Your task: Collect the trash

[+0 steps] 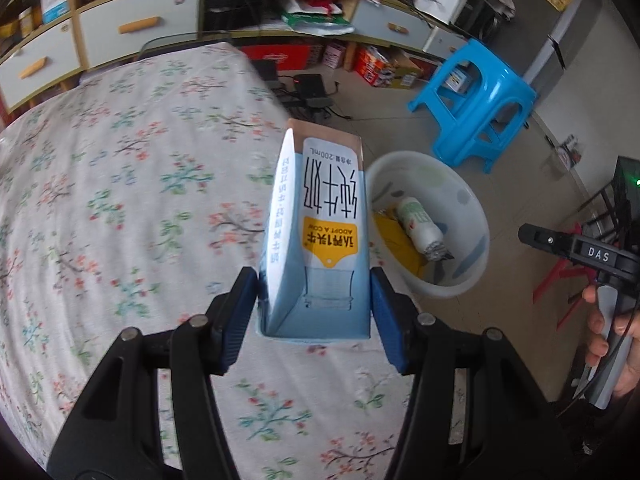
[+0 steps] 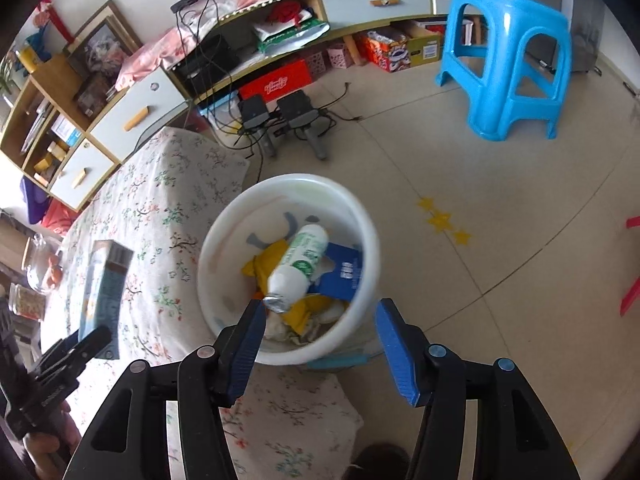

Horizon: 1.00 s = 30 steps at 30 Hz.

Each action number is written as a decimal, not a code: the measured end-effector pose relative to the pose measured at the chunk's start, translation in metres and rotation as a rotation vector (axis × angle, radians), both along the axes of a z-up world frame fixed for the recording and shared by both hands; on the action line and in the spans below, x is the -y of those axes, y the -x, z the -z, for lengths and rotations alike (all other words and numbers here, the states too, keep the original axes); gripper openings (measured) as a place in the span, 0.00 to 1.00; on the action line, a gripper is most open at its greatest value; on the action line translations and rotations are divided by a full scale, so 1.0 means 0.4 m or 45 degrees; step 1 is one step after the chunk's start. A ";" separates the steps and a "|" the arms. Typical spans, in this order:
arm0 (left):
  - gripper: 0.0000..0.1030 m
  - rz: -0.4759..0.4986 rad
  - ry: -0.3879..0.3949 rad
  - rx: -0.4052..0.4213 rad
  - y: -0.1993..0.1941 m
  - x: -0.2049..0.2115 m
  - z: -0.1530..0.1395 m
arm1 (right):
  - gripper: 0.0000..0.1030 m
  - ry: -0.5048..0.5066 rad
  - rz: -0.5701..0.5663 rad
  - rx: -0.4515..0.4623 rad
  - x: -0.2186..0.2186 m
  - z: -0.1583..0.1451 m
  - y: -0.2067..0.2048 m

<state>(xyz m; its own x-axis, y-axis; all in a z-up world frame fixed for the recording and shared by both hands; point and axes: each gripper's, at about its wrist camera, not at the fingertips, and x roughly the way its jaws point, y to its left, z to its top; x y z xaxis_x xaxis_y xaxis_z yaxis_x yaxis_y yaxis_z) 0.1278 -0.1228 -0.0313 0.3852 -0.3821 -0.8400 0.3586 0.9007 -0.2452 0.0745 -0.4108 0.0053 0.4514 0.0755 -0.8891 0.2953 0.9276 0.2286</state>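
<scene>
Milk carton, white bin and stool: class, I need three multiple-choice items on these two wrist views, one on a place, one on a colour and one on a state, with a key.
1. Where does the white bottle lie?
A. On the flowered cloth
B. In the white bin
C. Under the stool

2. What colour is the plastic stool?
A. Red
B. Green
C. Blue

3. What state are the left tongs in?
A. Shut on the milk carton
B. Open and empty
C. Shut on a bottle

Key:
1 B, the bottle rests on yellow and blue rubbish inside the bin's wall.
2 C, the stool shows bright blue in both views.
3 A, both blue pads press the carton's sides, above the flowered cloth.
</scene>
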 end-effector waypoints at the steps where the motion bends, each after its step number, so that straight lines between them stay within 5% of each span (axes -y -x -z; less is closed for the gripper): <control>1: 0.56 0.026 -0.005 -0.001 -0.001 0.026 0.003 | 0.59 0.005 0.009 0.001 0.013 0.001 0.008; 16: 0.56 0.223 -0.025 0.027 -0.037 0.268 0.031 | 0.61 -0.005 0.107 -0.013 0.140 0.017 0.078; 17: 0.58 0.225 -0.030 0.030 -0.040 0.274 0.033 | 0.61 -0.009 0.108 -0.010 0.140 0.015 0.080; 20: 0.84 0.191 -0.063 0.044 -0.042 0.273 0.031 | 0.62 -0.014 0.107 0.002 0.142 0.010 0.085; 30: 0.94 0.073 -0.120 0.103 -0.011 0.187 -0.008 | 0.68 -0.004 0.077 0.025 0.111 -0.003 0.085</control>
<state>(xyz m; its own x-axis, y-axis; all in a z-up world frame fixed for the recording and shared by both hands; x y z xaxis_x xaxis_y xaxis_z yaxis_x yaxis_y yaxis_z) 0.1321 -0.1975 -0.0281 0.4326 -0.3260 -0.8406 0.4255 0.8958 -0.1285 0.0403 -0.4551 0.0066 0.4728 0.0501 -0.8798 0.3463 0.9075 0.2378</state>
